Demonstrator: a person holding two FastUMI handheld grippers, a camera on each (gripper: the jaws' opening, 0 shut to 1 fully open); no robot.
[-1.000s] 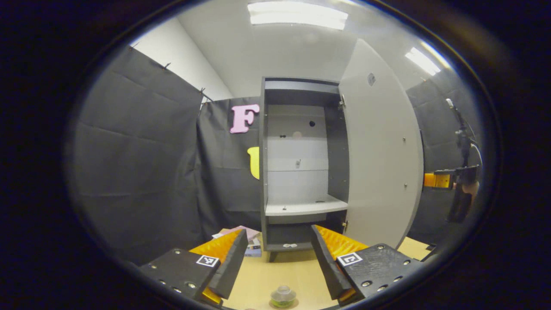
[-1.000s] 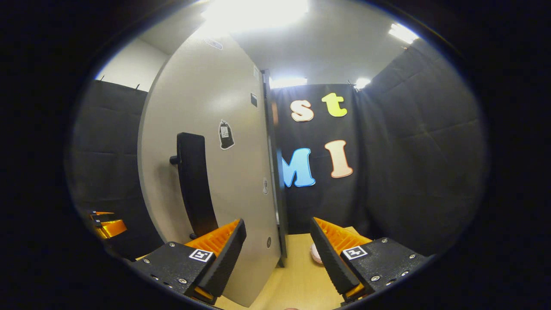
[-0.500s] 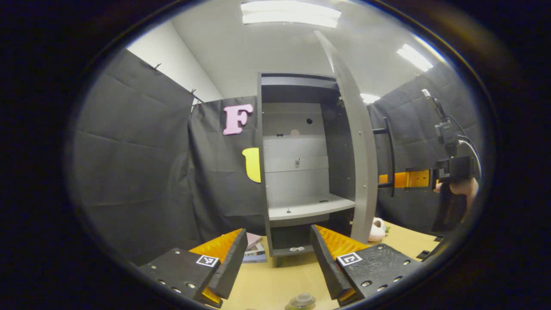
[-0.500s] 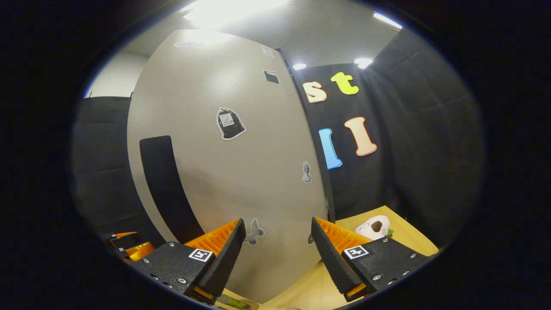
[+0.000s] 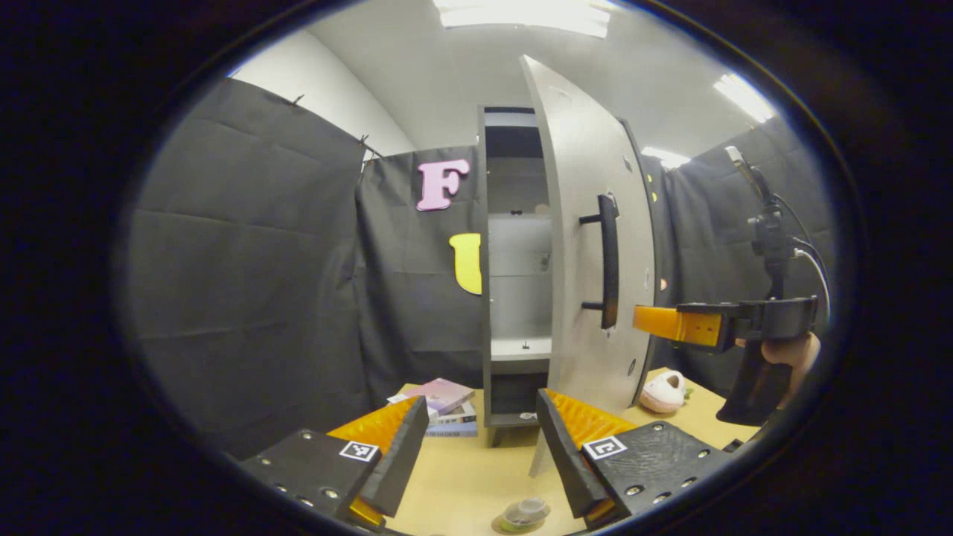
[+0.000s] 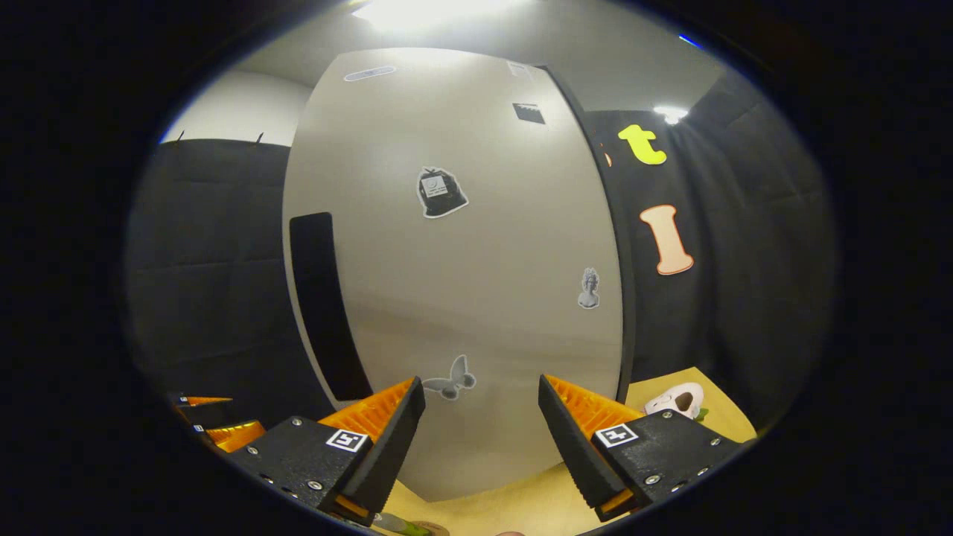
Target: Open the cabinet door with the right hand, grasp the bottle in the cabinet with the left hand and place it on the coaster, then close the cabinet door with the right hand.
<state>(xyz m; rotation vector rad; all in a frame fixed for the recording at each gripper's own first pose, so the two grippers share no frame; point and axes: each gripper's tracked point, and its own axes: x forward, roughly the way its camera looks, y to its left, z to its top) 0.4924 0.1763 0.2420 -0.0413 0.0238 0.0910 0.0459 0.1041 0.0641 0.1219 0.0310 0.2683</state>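
The tall grey cabinet (image 5: 514, 298) stands at the back of the table, and its pale door (image 5: 581, 246) with a black bar handle (image 5: 609, 260) hangs partly swung in, leaving a narrow gap over the bare shelves. A small clear bottle (image 5: 525, 512) with greenish contents sits on the coaster just below my left gripper (image 5: 482, 432), which is open and holds nothing. My right gripper (image 6: 480, 402) is open too, facing the door's outer face (image 6: 461, 283) from close by. In the left gripper view the right gripper (image 5: 670, 324) reaches toward the door's outer side, held by a hand (image 5: 800, 350).
Stacked books (image 5: 439, 406) lie on the wooden table (image 5: 461, 476) left of the cabinet's foot. A white plush toy (image 5: 663, 391) rests at the right of the door. Black cloth walls enclose the booth. The left gripper (image 6: 216, 432) peeks in at the right gripper view's lower left.
The door has swung from wide open toward the cabinet, narrowing the opening. My right gripper has followed behind its outer face. The left gripper has stayed above the bottle.
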